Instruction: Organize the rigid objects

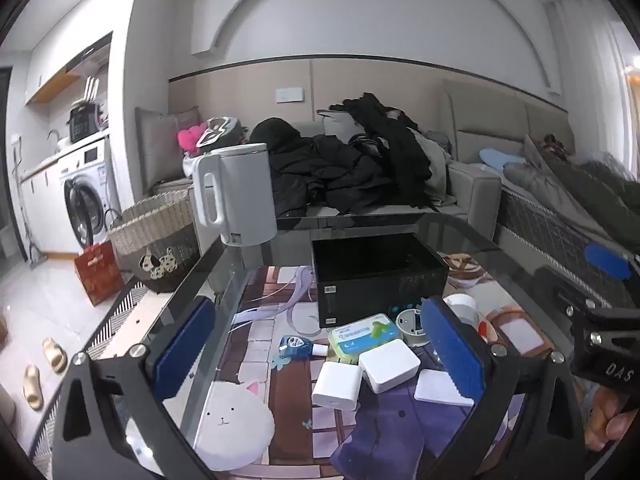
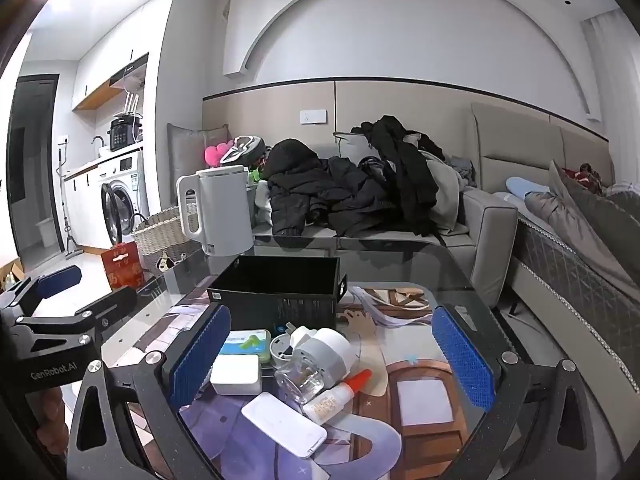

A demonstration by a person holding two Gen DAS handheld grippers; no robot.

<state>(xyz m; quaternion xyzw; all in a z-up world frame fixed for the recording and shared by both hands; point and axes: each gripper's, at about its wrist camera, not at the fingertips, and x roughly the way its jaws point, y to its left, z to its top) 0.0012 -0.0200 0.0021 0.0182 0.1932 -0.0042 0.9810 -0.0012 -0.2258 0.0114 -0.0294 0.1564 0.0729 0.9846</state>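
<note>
An open black box (image 1: 380,272) (image 2: 276,292) stands on the glass table (image 1: 240,264). In front of it lies a cluster of small things: a green case (image 1: 364,336) (image 2: 244,344), white boxes (image 1: 390,364) (image 1: 335,385) (image 2: 235,374), a flat white block (image 1: 440,388) (image 2: 284,424), a blue bottle (image 1: 296,346), a round white device (image 1: 412,320), a plug-in device with a glass bottle (image 2: 316,360) and a glue tube (image 2: 340,394). My left gripper (image 1: 320,352) hangs open above the cluster, empty. My right gripper (image 2: 332,360) is open too, empty.
A white kettle (image 1: 236,192) (image 2: 218,210) stands at the table's far left corner. Behind are a sofa piled with dark clothes (image 1: 352,168), a wicker basket (image 1: 156,236), a red bag (image 1: 98,272), and a bed (image 1: 580,200) at right. Slippers (image 1: 44,372) lie on the floor.
</note>
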